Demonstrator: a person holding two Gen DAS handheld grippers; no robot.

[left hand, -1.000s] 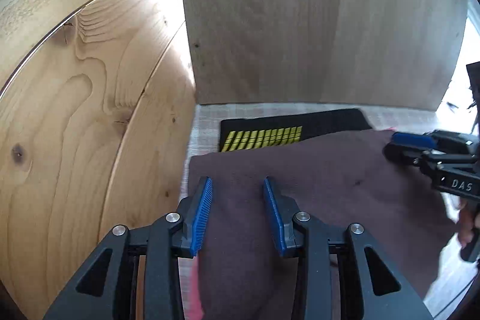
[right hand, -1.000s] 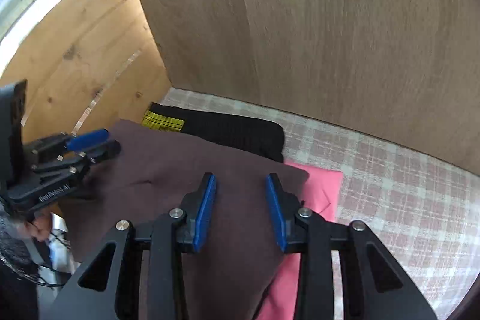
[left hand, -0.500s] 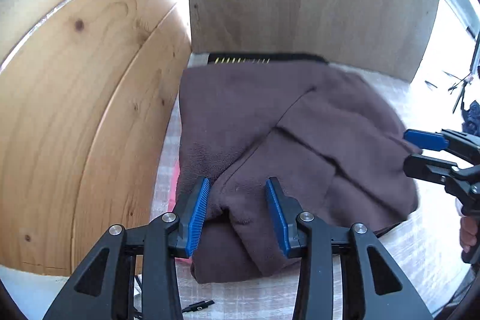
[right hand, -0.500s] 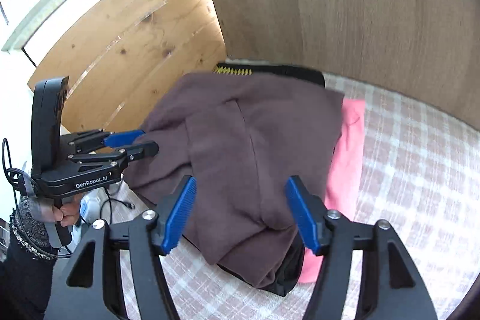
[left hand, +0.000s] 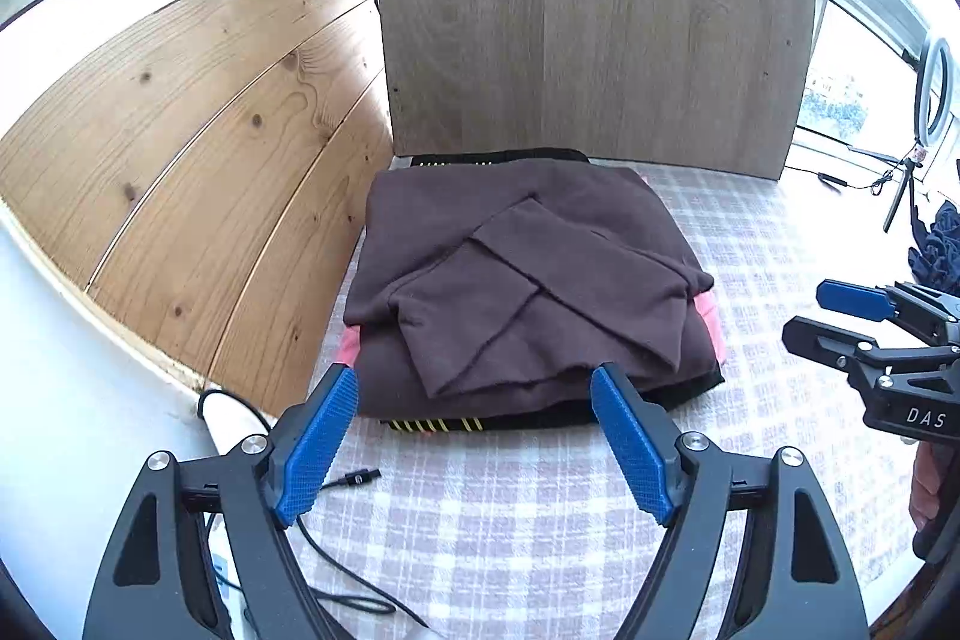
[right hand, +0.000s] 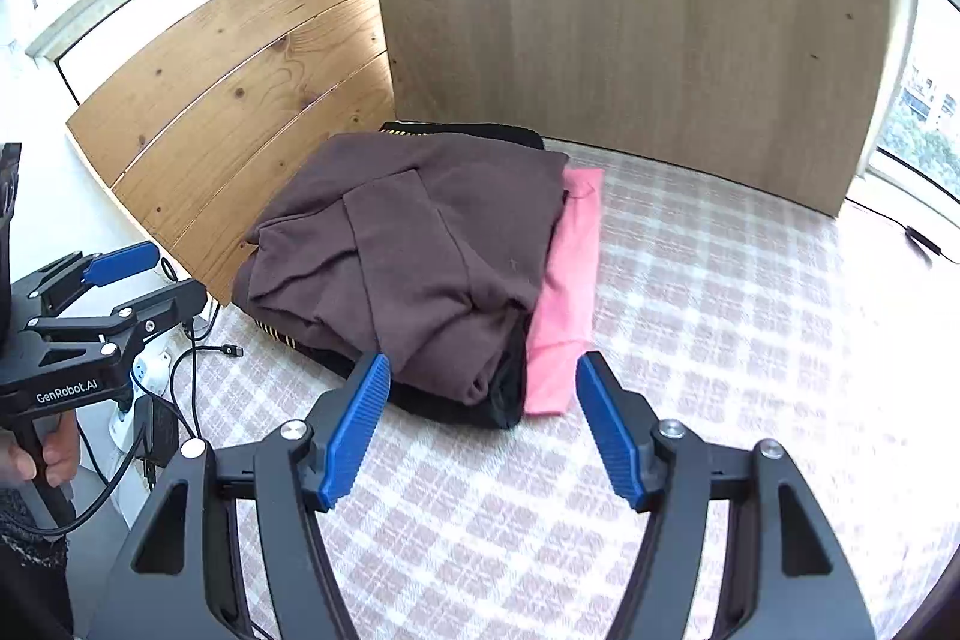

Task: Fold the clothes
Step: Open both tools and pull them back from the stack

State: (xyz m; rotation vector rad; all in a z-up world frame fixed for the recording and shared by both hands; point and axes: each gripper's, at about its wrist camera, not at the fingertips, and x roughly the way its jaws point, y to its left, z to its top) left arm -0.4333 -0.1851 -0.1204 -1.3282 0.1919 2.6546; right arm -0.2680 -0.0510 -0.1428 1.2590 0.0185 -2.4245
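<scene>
Two downward wrist views, shared clothes pile point(left hand: 528, 280)

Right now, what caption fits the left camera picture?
Folded brown garment tops the stack while the left gripper jaws open, empty.

black garment point(left hand: 540, 415) mostly buried under the brown one point(left hand: 510, 280), pink piece point(right hand: 570, 280) half covered too, dark cloth point(left hand: 936, 244) cut off at right edge

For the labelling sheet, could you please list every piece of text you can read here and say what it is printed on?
"DAS": white letters on the body of the right gripper, seen from the left wrist.
"GenRobot.AI": white letters on the body of the left gripper, seen from the right wrist.
Nothing else readable.
</scene>
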